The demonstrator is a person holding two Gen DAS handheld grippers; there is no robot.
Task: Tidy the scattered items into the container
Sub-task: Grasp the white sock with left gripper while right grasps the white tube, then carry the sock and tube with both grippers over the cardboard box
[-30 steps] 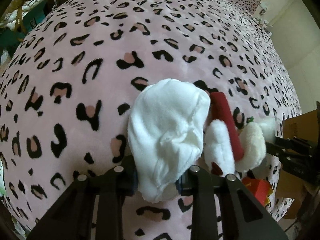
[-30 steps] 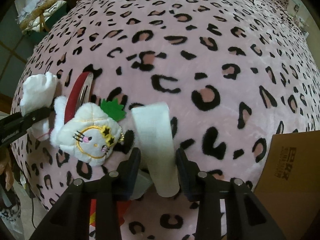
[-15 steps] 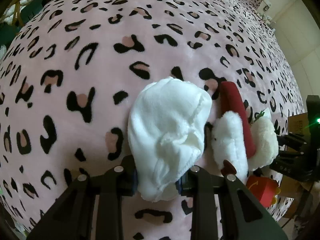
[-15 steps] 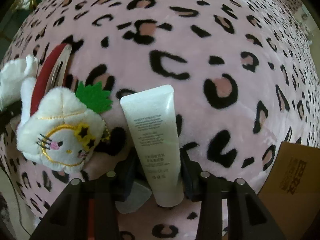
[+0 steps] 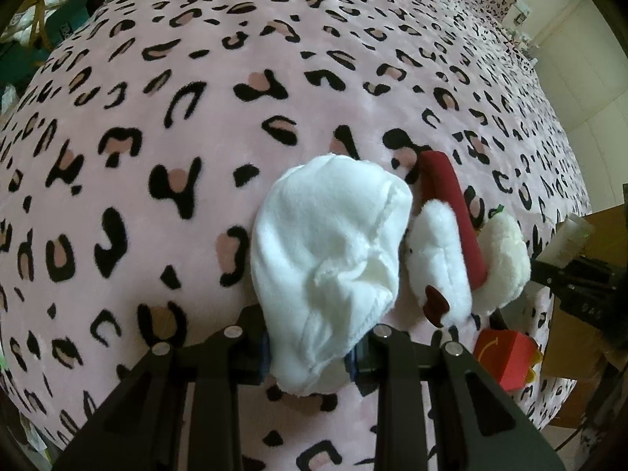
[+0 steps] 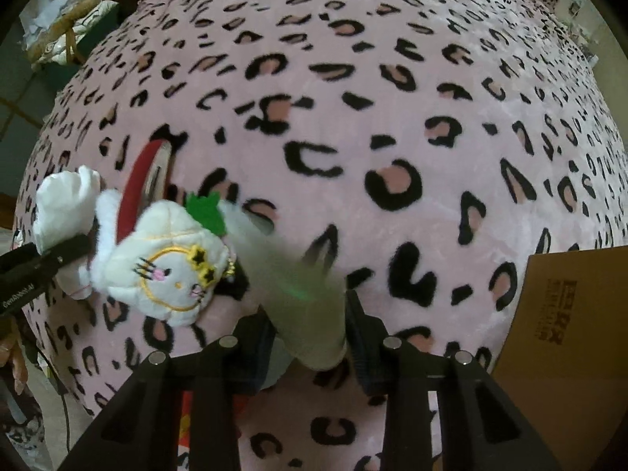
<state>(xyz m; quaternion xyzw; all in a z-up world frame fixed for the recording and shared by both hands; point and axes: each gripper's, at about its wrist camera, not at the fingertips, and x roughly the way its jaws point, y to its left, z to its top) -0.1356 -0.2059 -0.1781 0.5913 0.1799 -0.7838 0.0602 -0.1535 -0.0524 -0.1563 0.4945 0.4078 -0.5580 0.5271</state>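
Left gripper point(image 5: 310, 353) clamped on a soft white cloth point(image 5: 329, 251), bunched and drooping over the bed cover point(image 5: 157, 117). Light, limp, no fixed shape; best kept pinched at the gathered hem, likely to sag and drag if carried low. Right gripper point(image 6: 308, 333) closing on a blurred pale tube point(image 6: 298, 282) set between the jaws; smooth, squashy, probably slippery, so better taken across the flat body than near the tapering end. Plush toy point(image 6: 165, 267) and red clip point(image 6: 139, 188) lay just beside, touching each other; small red box point(image 5: 506, 357) near the bed edge. Cardboard box point(image 6: 569, 333) stood close at the right, over the edge. Broad open cover beyond.
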